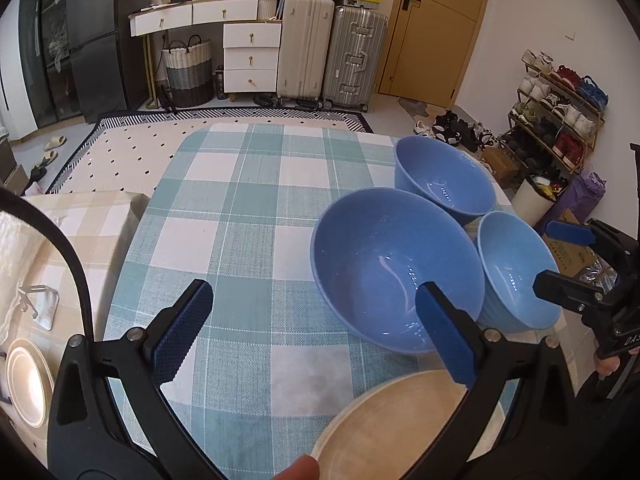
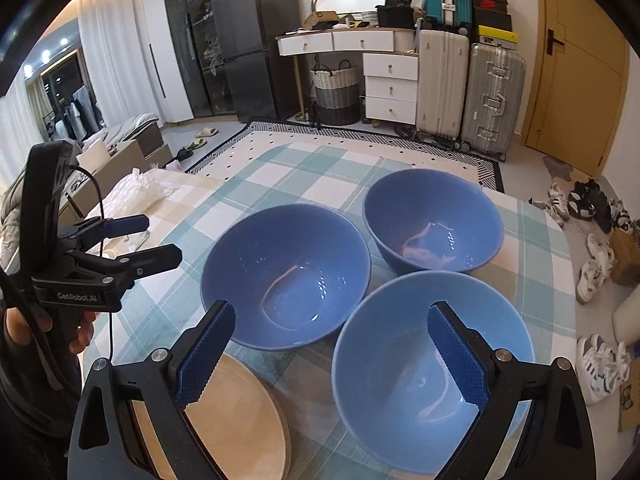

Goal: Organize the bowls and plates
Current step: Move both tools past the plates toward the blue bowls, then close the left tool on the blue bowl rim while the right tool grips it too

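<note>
Three empty blue bowls stand close together on the checked tablecloth (image 1: 248, 208): a middle bowl (image 1: 396, 268) (image 2: 284, 272), a far bowl (image 1: 444, 176) (image 2: 432, 220) and a right bowl (image 1: 516, 268) (image 2: 432, 368). A stack of beige plates (image 1: 400, 428) (image 2: 240, 420) lies at the near edge. My left gripper (image 1: 314, 330) (image 2: 156, 240) is open above the cloth, left of the middle bowl, with its right finger over that bowl's near rim. My right gripper (image 2: 332, 354) (image 1: 554, 256) hangs open over the right bowl, holding nothing.
On a beige checked surface to the left lie another beige plate (image 1: 28, 380) and a small metal stand (image 1: 40, 304). The table's right edge drops to a floor with shoes (image 2: 600, 264). Suitcases (image 1: 332, 52) and drawers (image 1: 252, 56) stand far behind.
</note>
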Demonstrator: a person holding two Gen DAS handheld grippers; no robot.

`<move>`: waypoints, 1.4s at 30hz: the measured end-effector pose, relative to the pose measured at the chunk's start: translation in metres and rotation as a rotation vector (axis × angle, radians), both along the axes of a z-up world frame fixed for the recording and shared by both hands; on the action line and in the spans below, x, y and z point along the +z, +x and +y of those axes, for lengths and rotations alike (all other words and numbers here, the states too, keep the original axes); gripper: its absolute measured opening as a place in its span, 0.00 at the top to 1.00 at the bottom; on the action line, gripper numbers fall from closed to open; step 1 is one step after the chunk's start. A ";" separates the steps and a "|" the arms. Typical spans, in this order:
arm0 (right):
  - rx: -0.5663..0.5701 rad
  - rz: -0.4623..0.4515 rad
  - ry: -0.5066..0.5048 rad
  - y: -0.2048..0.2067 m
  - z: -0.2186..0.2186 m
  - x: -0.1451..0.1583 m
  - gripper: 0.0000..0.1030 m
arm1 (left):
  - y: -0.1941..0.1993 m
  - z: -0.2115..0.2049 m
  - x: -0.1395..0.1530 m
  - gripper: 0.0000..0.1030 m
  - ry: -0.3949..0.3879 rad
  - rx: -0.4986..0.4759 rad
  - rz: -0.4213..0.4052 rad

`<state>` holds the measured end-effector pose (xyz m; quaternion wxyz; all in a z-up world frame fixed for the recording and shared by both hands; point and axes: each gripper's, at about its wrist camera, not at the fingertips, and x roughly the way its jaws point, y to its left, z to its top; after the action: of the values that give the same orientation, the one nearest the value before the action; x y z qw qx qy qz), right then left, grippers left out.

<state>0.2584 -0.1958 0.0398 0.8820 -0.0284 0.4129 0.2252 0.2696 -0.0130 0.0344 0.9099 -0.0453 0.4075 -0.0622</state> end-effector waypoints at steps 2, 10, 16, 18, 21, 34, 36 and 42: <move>0.020 0.002 0.000 0.007 0.002 -0.002 0.05 | 0.007 0.003 -0.004 0.02 -0.010 0.006 0.011; 0.073 0.043 -0.019 0.034 0.014 -0.010 0.05 | 0.026 0.013 -0.020 0.02 -0.037 0.022 0.034; 0.089 0.086 -0.032 0.048 0.028 -0.020 0.05 | 0.037 0.016 -0.031 0.02 -0.040 0.025 0.047; 0.090 0.101 -0.031 0.053 0.030 -0.025 0.05 | 0.039 0.015 -0.034 0.02 -0.040 0.021 0.050; 0.100 0.131 -0.024 0.060 0.034 -0.031 0.07 | 0.043 0.015 -0.038 0.02 -0.042 0.017 0.056; 0.123 0.242 -0.040 0.089 0.034 -0.054 0.21 | 0.057 0.008 -0.043 0.02 -0.036 0.048 0.068; 0.126 0.257 -0.056 0.094 0.034 -0.057 0.23 | 0.060 0.004 -0.044 0.02 -0.033 0.048 0.072; 0.168 0.296 -0.077 0.106 0.038 -0.066 0.35 | 0.067 -0.005 -0.053 0.02 -0.021 0.051 0.097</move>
<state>0.3644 -0.1576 -0.0257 0.7879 -0.0631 0.5427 0.2841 0.3370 -0.0179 -0.0182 0.8899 -0.0682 0.4492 -0.0410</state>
